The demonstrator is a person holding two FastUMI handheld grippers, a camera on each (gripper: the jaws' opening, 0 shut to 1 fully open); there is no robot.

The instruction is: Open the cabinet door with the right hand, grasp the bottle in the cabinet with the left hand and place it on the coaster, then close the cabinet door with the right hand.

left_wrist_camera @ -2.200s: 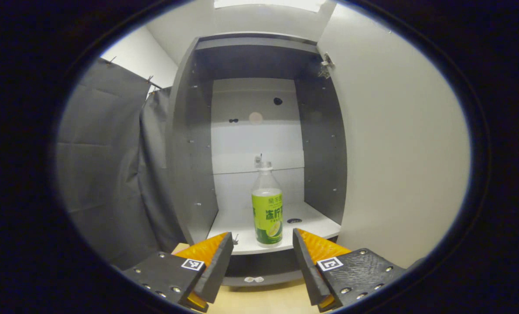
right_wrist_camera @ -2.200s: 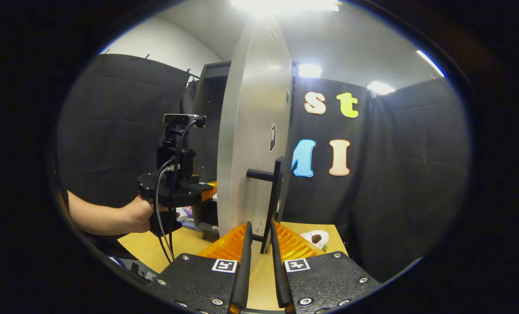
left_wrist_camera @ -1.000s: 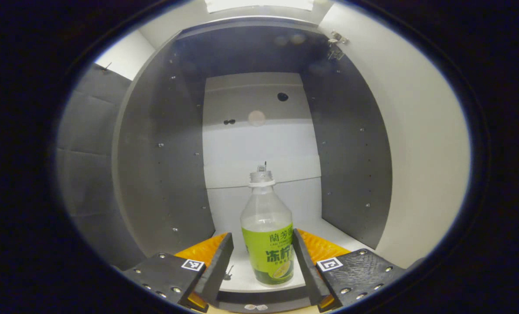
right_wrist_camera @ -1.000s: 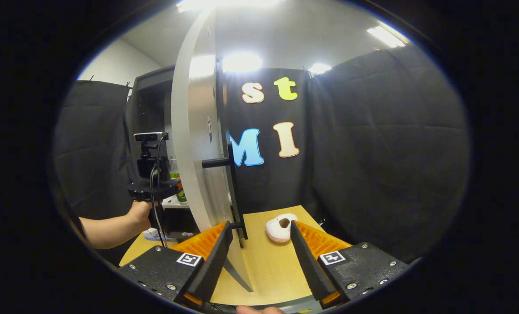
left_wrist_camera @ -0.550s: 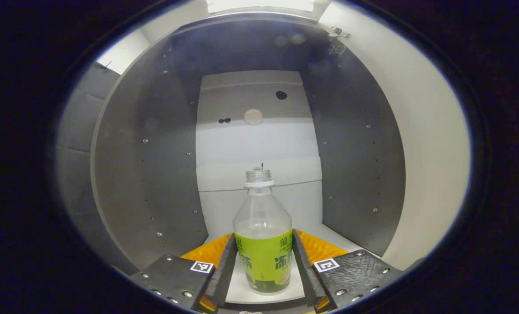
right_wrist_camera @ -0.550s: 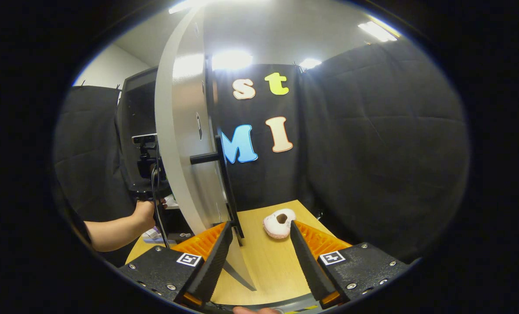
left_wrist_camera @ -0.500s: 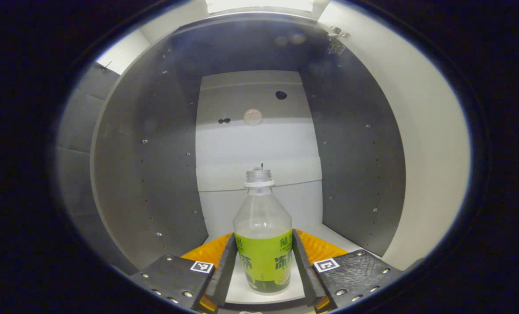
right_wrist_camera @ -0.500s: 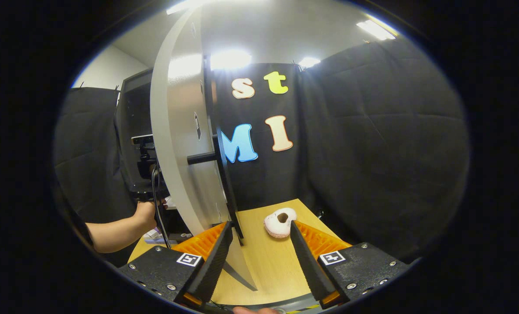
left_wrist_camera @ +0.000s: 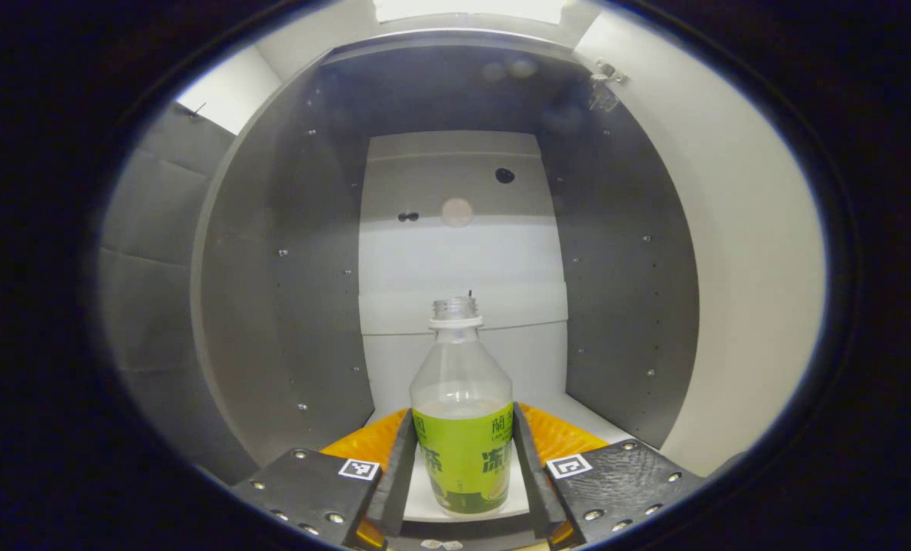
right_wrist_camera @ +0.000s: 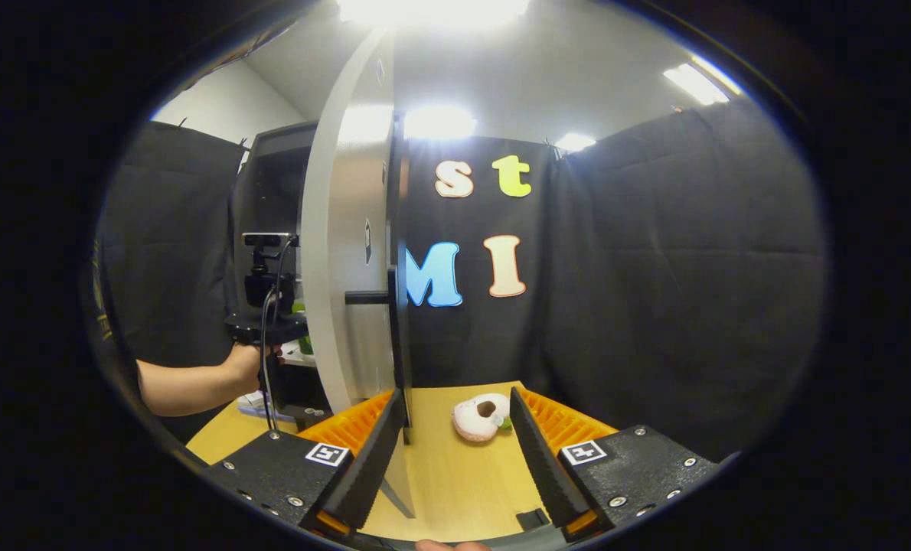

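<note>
1. In the left gripper view, the left gripper (left_wrist_camera: pixel 463 471) was inside the open cabinet (left_wrist_camera: pixel 287 306), its two fingers pressed against the labelled sides of the bottle (left_wrist_camera: pixel 463 428), which stood upright on the shelf (left_wrist_camera: pixel 570 409). The grasp looked made; lifting out and setting on a coaster were judged left to do.
2. In the right gripper view, the cabinet door (right_wrist_camera: pixel 348 252) stood wide open, so opening was done and closing remained. The right gripper (right_wrist_camera: pixel 455 451) was spread apart and empty, just beside the door's lower edge, free of the handle (right_wrist_camera: pixel 394 321).
3. That view also gave the hand (right_wrist_camera: pixel 245 360) carrying the left gripper, the table (right_wrist_camera: pixel 455 482) and a small pale item (right_wrist_camera: pixel 477 419).
</note>
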